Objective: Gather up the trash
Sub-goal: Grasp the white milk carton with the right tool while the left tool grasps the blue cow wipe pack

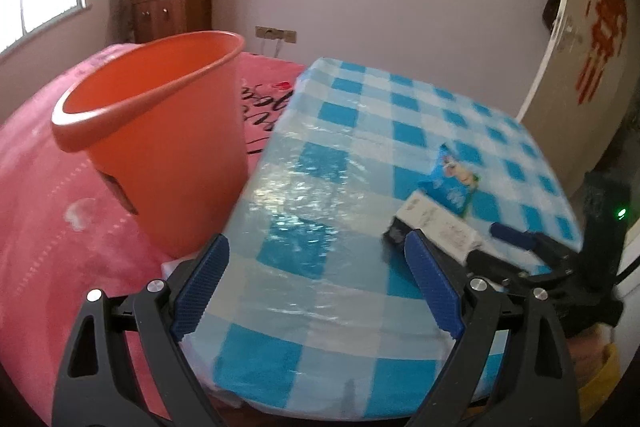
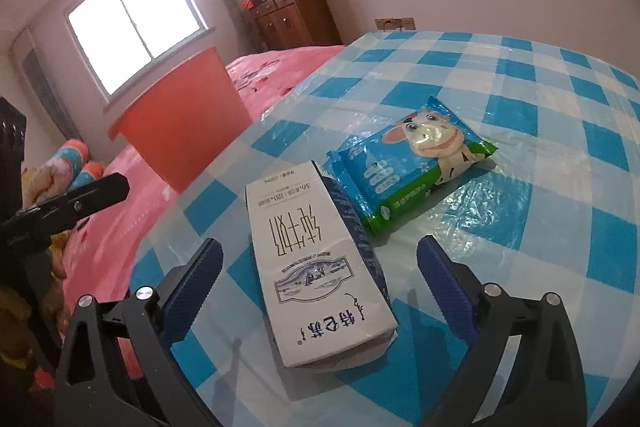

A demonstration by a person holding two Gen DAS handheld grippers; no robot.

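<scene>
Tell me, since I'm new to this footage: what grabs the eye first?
The orange bin stands at the checked table's left edge. A white carton lies between the open right gripper's fingers, with a blue cow packet just beyond it.

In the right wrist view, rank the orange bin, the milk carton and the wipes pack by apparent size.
1. Milk carton, though it lies nearest the camera, so its lead is unsure.
2. Orange bin, close behind and partly hidden.
3. Wipes pack, smallest.
</scene>
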